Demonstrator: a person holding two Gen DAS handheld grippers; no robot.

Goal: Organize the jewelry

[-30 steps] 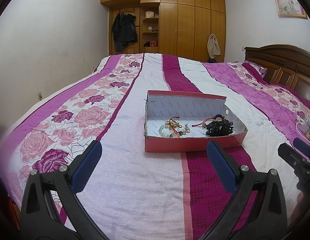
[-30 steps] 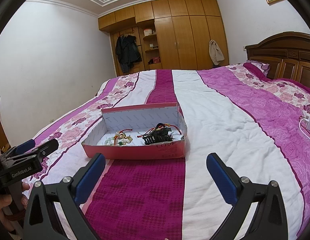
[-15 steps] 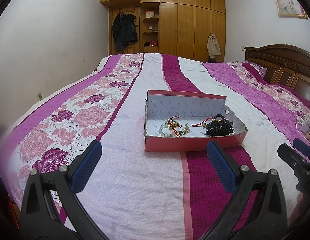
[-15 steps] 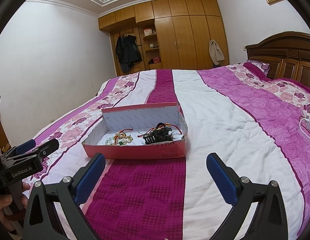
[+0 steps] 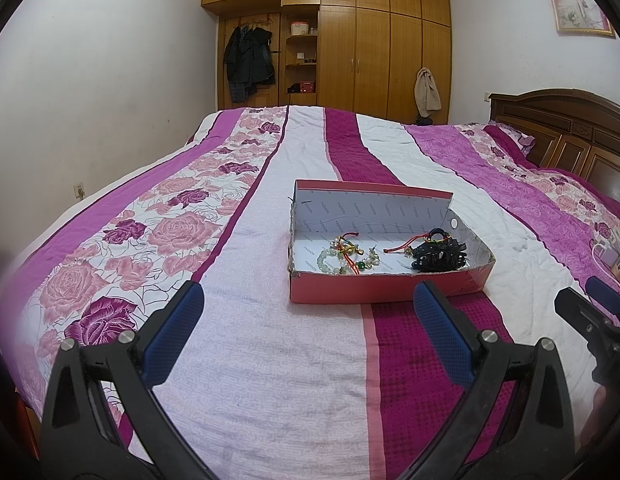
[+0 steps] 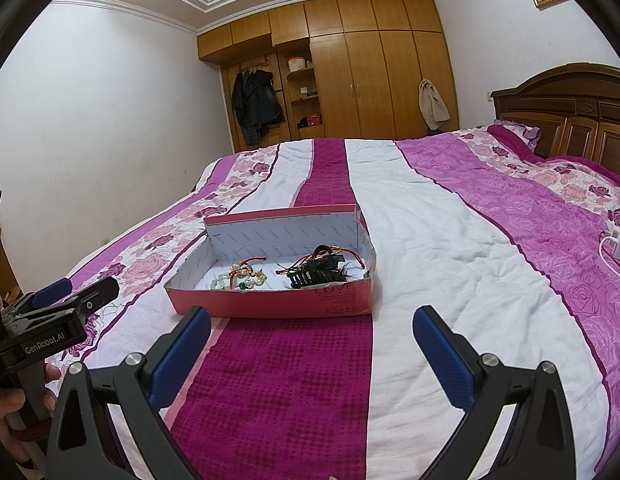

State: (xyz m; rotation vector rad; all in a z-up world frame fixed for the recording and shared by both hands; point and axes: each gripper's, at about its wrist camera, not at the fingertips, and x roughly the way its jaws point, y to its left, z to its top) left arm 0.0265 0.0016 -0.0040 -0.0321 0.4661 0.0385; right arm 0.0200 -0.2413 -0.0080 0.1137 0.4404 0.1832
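Both hand-held grippers, left [image 5: 306, 320] and right [image 6: 310, 342], hover with jaws spread wide and nothing between them, short of the pink box [image 5: 374, 289] on the bed [image 5: 270, 360]. All the jewelry lies inside it: beaded bracelets [image 5: 346, 258] to the left, black hair clips [image 5: 440, 257] to the right (red cords tangled among both). That fits sorting about to start or just finished; which one, I cannot tell.

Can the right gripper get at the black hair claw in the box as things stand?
Probably yes: the right gripper is open, the box has no lid, and the black hair claw lies exposed near its right end, behind a low wall.
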